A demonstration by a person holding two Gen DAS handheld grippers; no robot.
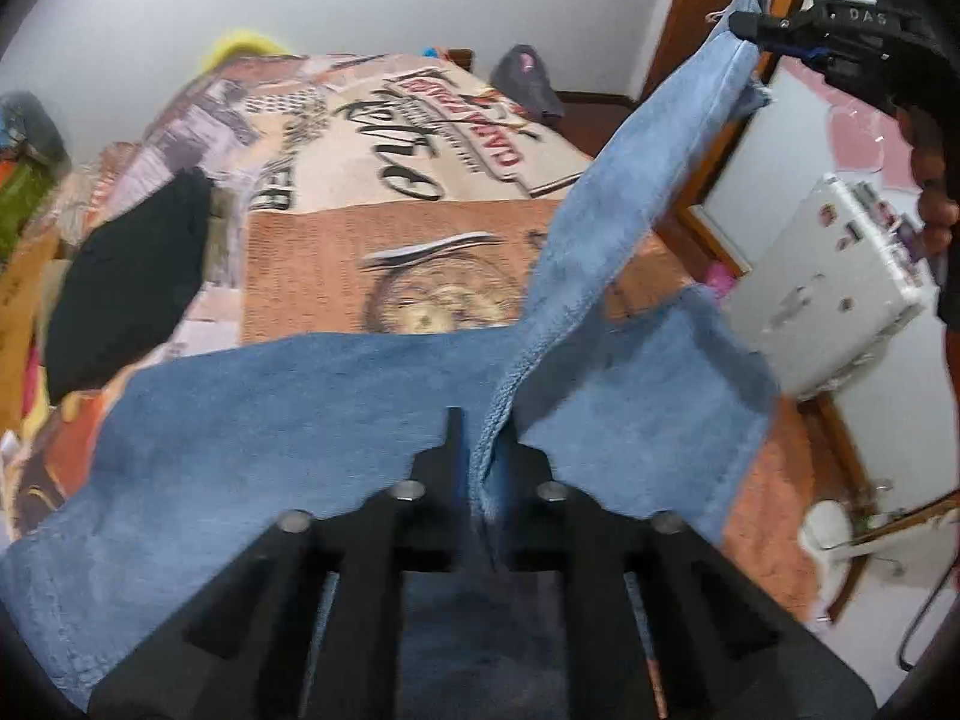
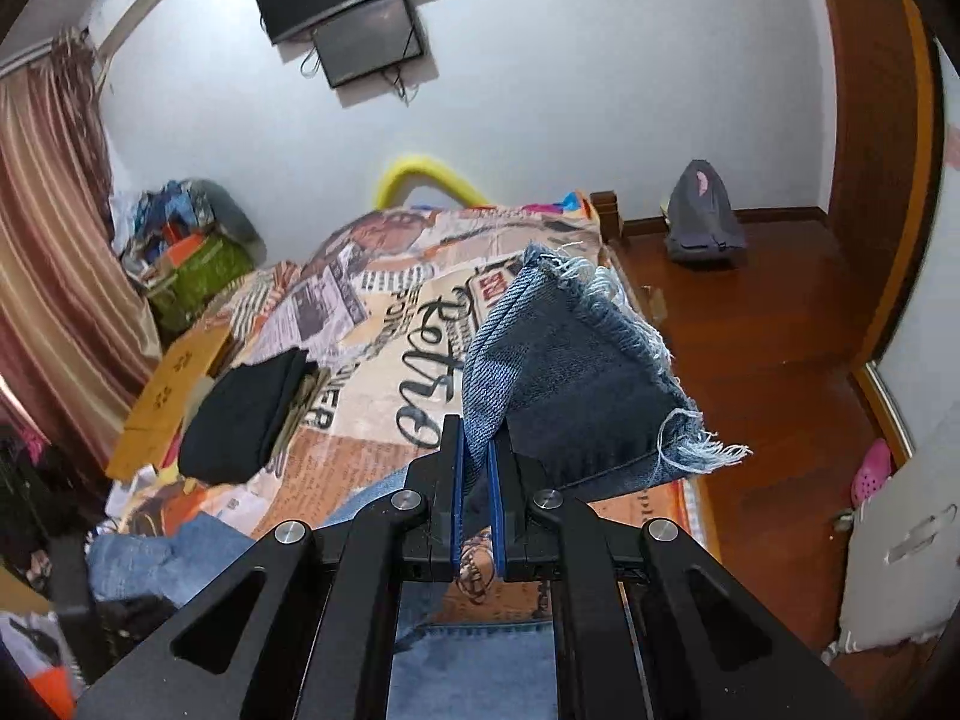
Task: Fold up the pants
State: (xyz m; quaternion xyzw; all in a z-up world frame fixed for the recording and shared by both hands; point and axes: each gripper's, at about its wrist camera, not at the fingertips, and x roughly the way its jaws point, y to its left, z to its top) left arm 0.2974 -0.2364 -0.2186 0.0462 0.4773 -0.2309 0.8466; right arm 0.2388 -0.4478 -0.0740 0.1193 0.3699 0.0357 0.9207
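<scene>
Blue denim pants (image 1: 288,420) lie across the near end of a bed with a printed cover (image 1: 384,252). My left gripper (image 1: 483,462) is shut on a fold of the denim near the pants' middle. One leg (image 1: 630,180) stretches up and to the right, where my right gripper (image 1: 750,30) holds its end high in the air. In the right wrist view, my right gripper (image 2: 477,456) is shut on the frayed hem of that leg (image 2: 570,372). More of the denim (image 2: 150,558) shows below at the lower left.
A folded black garment (image 1: 132,276) lies on the left of the bed, also seen in the right wrist view (image 2: 246,420). A white cabinet (image 1: 840,282) stands right of the bed. A grey backpack (image 2: 702,222) sits on the wooden floor (image 2: 750,360). Boxes and clutter (image 2: 180,264) stand at the far left.
</scene>
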